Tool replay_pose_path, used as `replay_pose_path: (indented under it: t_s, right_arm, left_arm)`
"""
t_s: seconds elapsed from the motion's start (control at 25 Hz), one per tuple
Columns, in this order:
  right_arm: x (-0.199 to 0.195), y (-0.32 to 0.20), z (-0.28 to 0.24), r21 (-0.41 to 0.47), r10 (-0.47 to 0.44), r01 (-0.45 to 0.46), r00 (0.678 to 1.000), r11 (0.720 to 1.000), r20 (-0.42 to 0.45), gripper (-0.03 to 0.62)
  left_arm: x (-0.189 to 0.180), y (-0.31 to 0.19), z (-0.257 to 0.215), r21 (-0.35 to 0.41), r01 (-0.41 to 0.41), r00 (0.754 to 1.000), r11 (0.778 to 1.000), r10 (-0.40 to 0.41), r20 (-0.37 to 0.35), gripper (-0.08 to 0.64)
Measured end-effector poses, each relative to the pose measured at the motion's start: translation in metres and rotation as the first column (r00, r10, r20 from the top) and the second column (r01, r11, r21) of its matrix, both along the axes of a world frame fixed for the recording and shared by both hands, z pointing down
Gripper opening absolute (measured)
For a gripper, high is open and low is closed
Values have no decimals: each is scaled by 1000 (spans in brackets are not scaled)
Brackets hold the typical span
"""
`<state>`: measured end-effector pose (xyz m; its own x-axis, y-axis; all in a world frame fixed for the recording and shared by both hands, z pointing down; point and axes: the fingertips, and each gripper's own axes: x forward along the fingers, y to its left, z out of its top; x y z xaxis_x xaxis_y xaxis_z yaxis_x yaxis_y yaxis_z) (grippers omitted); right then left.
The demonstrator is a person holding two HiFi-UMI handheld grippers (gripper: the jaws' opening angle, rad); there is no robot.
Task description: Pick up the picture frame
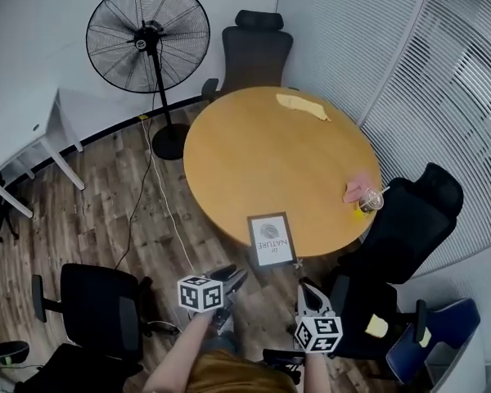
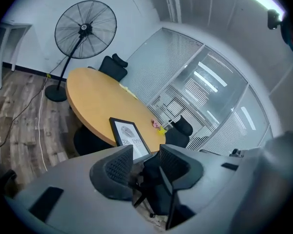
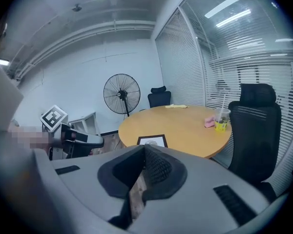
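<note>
Resting on round wooden table [image 1: 254,154], picture frame [image 1: 272,240], left hand-held gripper [image 2: 146,155] spread, right hand-held gripper [image 3: 144,155] closed

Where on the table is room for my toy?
Bare: the table middle and left side, between the frame at the near edge and the yellow cloth at the far edge. Crowded: the right edge, by the cup.

Round table [image 1: 254,154] with a bare light-wood top, standing on a wood-plank floor [image 1: 106,195]. A dark-edged picture frame [image 1: 272,240] lies flat at the table's 6 o'clock rim. A flat yellow cloth [image 1: 301,106] lies near the rim at 1 o'clock. At about 4 o'clock, a small pink object [image 1: 358,187] sits just beside a clear cup [image 1: 371,201] with a straw.
</note>
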<state>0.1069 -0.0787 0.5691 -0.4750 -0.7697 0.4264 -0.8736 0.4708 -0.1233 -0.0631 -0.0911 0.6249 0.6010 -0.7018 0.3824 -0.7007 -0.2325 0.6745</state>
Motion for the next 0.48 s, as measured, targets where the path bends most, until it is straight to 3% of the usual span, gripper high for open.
replay_pose_path:
  t_s: [0.32, 0.48]
  right_arm:
    - [16, -29, 6, 7, 33, -32, 992, 999, -125, 14]
    - [22, -43, 23, -16, 28, -30, 991, 999, -131, 14]
  left_arm:
    - [10, -42, 30, -88, -44, 996, 995, 36, -80, 193]
    - [16, -56, 41, -118, -40, 993, 992, 27, -112, 193]
